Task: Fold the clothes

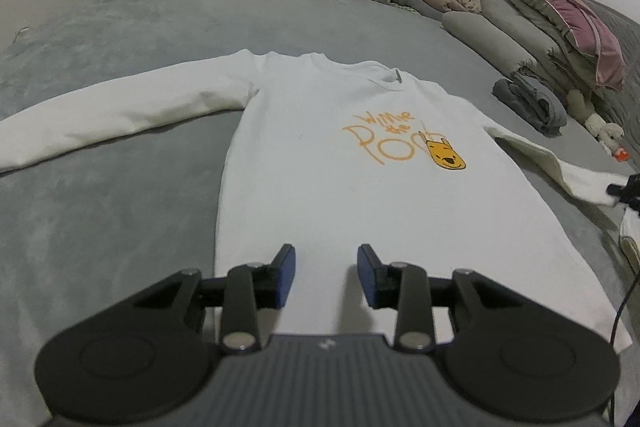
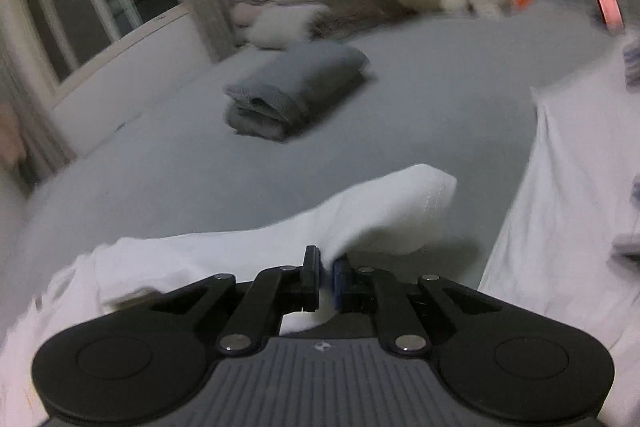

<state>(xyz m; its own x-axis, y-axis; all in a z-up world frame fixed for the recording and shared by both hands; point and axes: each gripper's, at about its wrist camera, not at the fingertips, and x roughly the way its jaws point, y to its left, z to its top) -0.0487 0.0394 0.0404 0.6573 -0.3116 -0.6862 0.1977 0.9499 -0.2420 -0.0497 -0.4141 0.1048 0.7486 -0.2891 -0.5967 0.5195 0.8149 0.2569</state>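
My right gripper pinches the sleeve of the white top spread flat on the bed — soft, limp cloth, best held near the cuff — left gripper spread, empty

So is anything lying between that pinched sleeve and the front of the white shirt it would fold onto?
Nothing visible. The right gripper is shut on the sleeve, and the shirt lies flat on the grey bed cover with a bare front. The folded grey garment sits well off to the side.
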